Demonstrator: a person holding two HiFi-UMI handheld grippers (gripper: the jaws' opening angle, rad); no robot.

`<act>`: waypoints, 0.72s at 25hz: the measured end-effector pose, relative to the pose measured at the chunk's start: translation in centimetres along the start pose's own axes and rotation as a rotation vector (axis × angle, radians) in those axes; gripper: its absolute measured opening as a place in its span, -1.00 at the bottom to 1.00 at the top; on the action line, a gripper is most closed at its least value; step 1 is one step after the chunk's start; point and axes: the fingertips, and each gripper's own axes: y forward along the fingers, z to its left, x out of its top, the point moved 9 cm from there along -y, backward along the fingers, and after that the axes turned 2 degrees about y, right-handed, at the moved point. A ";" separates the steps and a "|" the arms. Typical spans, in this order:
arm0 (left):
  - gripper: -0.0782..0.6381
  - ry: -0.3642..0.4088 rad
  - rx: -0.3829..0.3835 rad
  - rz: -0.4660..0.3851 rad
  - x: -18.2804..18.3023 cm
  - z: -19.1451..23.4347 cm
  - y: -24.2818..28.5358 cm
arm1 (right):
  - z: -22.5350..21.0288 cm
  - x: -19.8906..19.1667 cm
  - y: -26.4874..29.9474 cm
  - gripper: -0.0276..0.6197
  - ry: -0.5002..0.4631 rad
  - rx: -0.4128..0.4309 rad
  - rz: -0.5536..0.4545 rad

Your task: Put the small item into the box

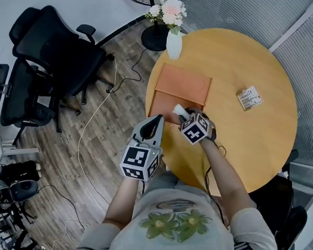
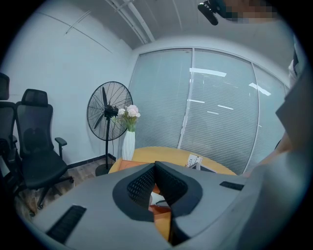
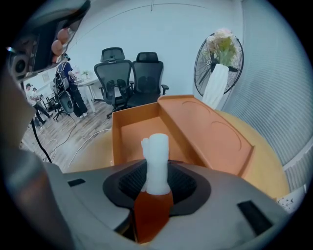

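My right gripper is shut on the small item, a white cylinder with an orange-brown lower end that stands upright between the jaws. It hangs at the near edge of the open orange box, whose lid lies folded back beyond it. In the head view the small item shows white just ahead of the right gripper, over the box. My left gripper is at the box's near left corner. In its own view the left gripper has its jaws together with nothing in them.
The round wooden table also carries a small printed carton at the right and a white vase of flowers at its far edge. Black office chairs and cables fill the floor to the left. A standing fan is behind the vase.
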 end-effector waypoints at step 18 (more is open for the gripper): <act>-0.78 -0.002 -0.005 0.007 -0.1 0.3 0.1 | 0.3 0.6 1.0 -0.46 -0.046 0.000 0.154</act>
